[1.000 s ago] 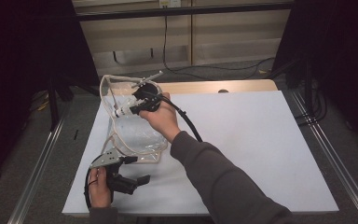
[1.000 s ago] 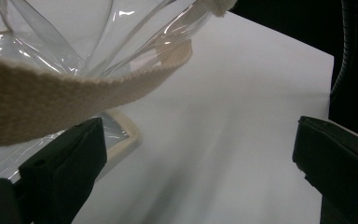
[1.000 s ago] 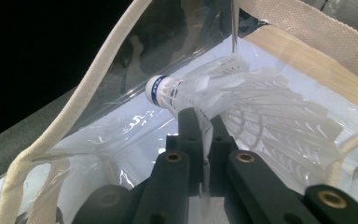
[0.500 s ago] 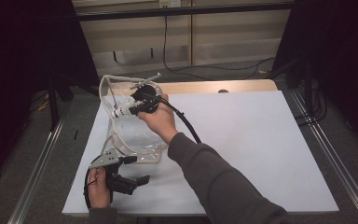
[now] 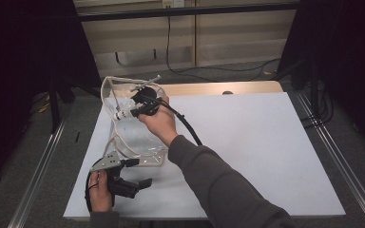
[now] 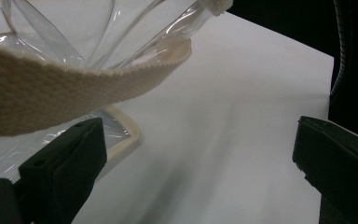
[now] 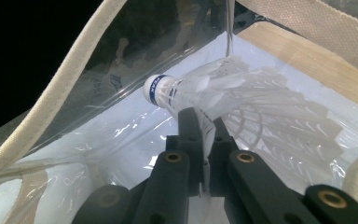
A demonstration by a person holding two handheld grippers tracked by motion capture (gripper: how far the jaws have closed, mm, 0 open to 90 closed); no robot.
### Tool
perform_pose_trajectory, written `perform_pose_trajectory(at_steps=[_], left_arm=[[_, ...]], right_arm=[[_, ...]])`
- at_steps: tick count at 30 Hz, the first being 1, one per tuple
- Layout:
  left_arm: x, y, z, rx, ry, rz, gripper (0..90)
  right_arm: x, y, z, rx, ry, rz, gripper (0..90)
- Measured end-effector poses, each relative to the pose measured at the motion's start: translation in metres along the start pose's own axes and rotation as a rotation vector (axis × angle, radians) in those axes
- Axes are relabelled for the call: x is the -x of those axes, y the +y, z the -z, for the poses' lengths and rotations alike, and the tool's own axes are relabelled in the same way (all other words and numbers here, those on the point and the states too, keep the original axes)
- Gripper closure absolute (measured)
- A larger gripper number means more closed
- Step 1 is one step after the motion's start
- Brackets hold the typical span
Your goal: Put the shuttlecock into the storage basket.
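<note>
Little shifts since the earlier frames: the right gripper (image 7: 204, 122) keeps its fingers clamped on the white feathered shuttlecock (image 7: 223, 91) inside the clear plastic tote bag (image 5: 132, 124); left gripper (image 5: 129, 176) rests open on the white counter (image 5: 247, 142); release looks due next.

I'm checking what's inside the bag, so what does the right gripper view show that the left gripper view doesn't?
The right gripper view alone has a white feathered shuttlecock with a blue-banded cork tip, pinched by the right claw. The left gripper view alone has the left claw's jaws wide apart above the white tabletop sheet. Both share the clear plastic bag with its cream woven strap.
</note>
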State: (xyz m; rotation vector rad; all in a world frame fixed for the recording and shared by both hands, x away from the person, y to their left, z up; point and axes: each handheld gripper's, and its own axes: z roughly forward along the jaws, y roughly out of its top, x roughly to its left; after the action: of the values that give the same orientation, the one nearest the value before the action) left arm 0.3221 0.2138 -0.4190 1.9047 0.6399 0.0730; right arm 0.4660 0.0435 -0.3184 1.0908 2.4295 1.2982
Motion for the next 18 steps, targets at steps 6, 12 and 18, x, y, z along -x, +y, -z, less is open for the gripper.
perform_pose_trajectory(at_steps=[6,12,18], left_arm=[[0.000,0.000,-0.001,-0.004,-0.002,0.001,2.9],[0.000,0.000,-0.001,-0.003,-0.005,0.000,2.9],[0.000,0.000,-0.001,-0.004,-0.004,0.002,2.9]], right_arm=[[-0.002,0.001,-0.002,-0.001,-0.004,0.001,88.2],[-0.002,0.002,-0.007,-0.005,-0.010,-0.002,88.2],[-0.004,0.002,-0.013,0.000,-0.020,-0.006,88.1]])
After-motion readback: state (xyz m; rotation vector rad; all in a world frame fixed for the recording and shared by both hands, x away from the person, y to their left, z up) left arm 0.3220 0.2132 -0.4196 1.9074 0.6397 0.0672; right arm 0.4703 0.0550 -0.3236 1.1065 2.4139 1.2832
